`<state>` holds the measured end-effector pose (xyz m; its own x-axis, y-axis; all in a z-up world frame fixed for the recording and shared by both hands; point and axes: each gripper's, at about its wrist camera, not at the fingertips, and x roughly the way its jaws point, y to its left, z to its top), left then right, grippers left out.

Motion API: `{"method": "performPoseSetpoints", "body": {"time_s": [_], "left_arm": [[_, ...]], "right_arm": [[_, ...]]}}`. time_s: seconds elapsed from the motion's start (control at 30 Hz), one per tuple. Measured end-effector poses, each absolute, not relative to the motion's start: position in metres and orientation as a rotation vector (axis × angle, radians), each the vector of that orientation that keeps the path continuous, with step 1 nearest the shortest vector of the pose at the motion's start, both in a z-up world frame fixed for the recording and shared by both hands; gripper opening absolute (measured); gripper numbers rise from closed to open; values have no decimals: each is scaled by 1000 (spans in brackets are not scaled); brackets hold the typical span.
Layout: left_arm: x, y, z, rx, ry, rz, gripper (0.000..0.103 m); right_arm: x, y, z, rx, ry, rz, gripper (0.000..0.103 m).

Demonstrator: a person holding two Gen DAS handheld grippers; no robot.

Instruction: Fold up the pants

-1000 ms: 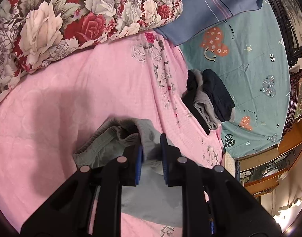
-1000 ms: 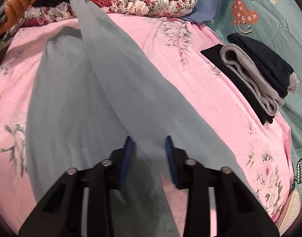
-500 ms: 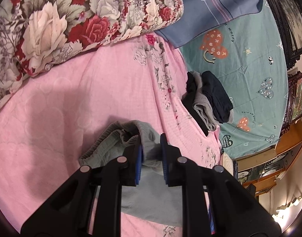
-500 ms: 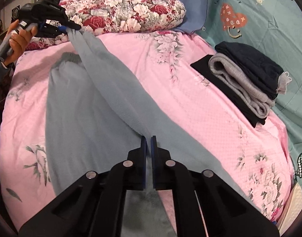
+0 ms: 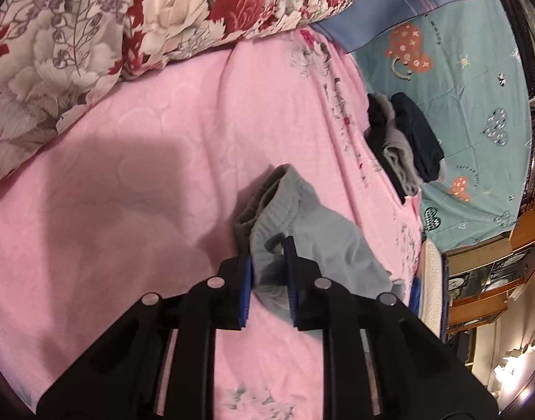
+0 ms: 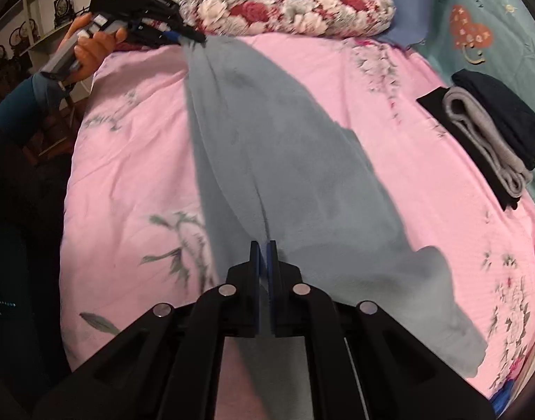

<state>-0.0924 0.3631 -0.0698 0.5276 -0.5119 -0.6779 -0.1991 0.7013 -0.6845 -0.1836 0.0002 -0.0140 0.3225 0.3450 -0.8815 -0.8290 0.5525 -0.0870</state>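
Note:
Grey pants (image 6: pixel 284 161) lie stretched across the pink bedspread (image 6: pixel 127 175). My left gripper (image 5: pixel 269 255) is shut on the ribbed waistband (image 5: pixel 284 196) and holds it above the bed; it shows far off in the right wrist view (image 6: pixel 187 36), held by a hand. My right gripper (image 6: pixel 264 255) is shut on the pant fabric near the leg end, lifting a ridge. A loose leg end (image 6: pixel 452 318) lies flat to the right.
A stack of folded dark and grey clothes (image 6: pixel 487 133) sits at the right on the bedspread's edge, also in the left wrist view (image 5: pixel 403 140). A floral pillow (image 6: pixel 284 3) lies at the head. A teal sheet (image 5: pixel 459 70) lies beyond.
My right gripper closed on the pants fabric and raised it. My left gripper moved the waistband across the bed, and the pants now lie narrower, one leg over the other.

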Motion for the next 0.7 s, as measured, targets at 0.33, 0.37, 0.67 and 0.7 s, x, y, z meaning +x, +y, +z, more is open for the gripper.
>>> {"method": "performPoseSetpoints", "body": {"time_s": [0.33,0.37,0.67,0.7], "left_arm": [[-108,386,-56,-701,1027,-90,31],[-110,387,-50,-706,1009,-98,31],[-86,319,-62,-527,1097,-213,48],[-85,318,-67,-509,1106,-202,44]], "right_arm": [[-186,2,-32,-488,1116,855,53],[-188,0,-29,-469,1119,878,53],[-133,-122,31,-204,1021,525,53],[-126,-145,35,-169,1007,456,53]]}}
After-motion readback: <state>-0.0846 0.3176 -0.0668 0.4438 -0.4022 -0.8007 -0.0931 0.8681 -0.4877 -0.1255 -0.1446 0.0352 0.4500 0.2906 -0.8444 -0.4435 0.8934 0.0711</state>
